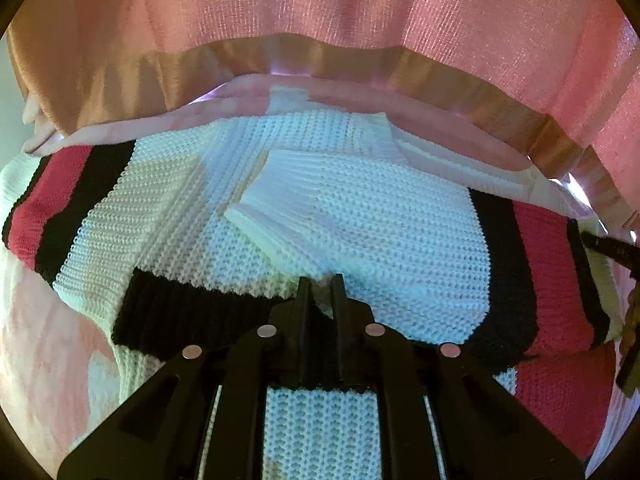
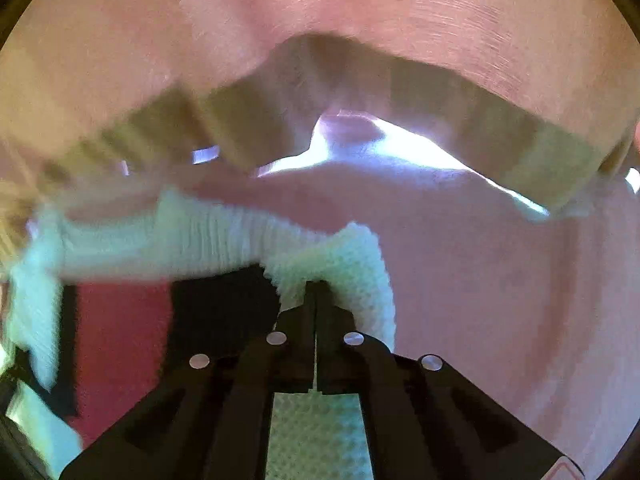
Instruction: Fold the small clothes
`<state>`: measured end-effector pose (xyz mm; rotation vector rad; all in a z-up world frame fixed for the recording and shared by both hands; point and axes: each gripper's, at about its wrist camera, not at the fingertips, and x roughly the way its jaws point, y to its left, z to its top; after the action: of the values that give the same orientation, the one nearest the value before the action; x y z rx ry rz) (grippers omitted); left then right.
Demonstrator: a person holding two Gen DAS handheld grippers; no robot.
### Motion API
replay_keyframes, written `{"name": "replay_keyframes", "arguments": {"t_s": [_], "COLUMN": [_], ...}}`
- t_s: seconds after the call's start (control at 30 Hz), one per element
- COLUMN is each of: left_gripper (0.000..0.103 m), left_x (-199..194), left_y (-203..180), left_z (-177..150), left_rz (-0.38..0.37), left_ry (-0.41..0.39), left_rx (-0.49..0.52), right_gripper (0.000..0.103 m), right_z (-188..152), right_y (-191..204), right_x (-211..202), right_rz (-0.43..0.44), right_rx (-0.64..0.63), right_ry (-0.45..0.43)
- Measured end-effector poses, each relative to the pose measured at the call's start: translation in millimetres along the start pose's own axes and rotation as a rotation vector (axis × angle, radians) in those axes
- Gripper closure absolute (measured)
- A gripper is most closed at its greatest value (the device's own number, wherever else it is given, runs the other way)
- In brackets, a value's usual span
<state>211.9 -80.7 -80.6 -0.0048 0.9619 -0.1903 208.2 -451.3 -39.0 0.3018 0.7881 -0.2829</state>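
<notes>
Left wrist view, left to right.

Cloth (image 1: 48,360): pink, patterned, covers the surface; shows at lower left, along the far edge and at lower right.

Sweater (image 1: 360,216): white knit, laid flat on the cloth, fills the middle of the view. Red and black bands on its left sleeve (image 1: 52,204), which is folded in across the body. A black ribbed band (image 1: 180,312) runs from lower left to the gripper. A white ribbed cuff (image 1: 280,216) lies on the chest, centre. Red and black bands again at the right side.

Left gripper (image 1: 320,286): black, points down at the sweater's near edge. Jaws nearly together, a narrow gap between the tips; a pinch of knit appears to sit in that gap, though whether the pads press on it is hard to make out.

Curtain (image 1: 360,20): pink with a tan satin hem, hangs behind the far edge.

Right edge: a dark tool tip (image 1: 608,246) touches the red band; probably the other gripper.

Right wrist view, blurred, left to right.

Sweater (image 2: 120,344): red and black bands at lower left, white ribbing above.

Right gripper (image 2: 316,286): jaws clenched on a raised fold of white knit (image 2: 360,264), lifted off the cloth.

Cloth (image 2: 500,280): pink, bare, to the right.
</notes>
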Motion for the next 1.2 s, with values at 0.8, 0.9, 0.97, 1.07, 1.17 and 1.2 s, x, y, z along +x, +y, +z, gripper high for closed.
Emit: {"name": "replay_keyframes", "arguments": {"t_s": [0.8,0.9,0.97,1.07,1.17,1.2], "left_gripper": [0.019,0.022,0.033,0.082,0.091,0.091], "left_x": [-36,-14,-7,1,-16,-29], "left_y": [370,381,375,367,361,349], "left_z": [35,35,40,49,58,65], "left_rz": [0.294,0.242,0.295,0.298,0.292,0.317], "left_ry": [-0.116,-0.088,-0.115,-0.108,-0.163,-0.197], "left_rx": [-0.713,-0.761,-0.723,-0.646,-0.63,-0.597], "right_gripper": [0.06,0.06,0.06,0.06,0.06,0.06], "right_z": [-173,-181,-184,-179,-173,-170], "right_y": [131,145,145,138,130,129], "right_x": [-139,-126,-123,-121,-124,-126], "right_rz": [0.042,0.013,0.0,-0.008,-0.006,-0.001], "right_rx": [-0.328,-0.388,-0.395,-0.368,-0.346,-0.342], "right_ry": [-0.026,-0.01,-0.005,0.001,-0.007,-0.008]}}
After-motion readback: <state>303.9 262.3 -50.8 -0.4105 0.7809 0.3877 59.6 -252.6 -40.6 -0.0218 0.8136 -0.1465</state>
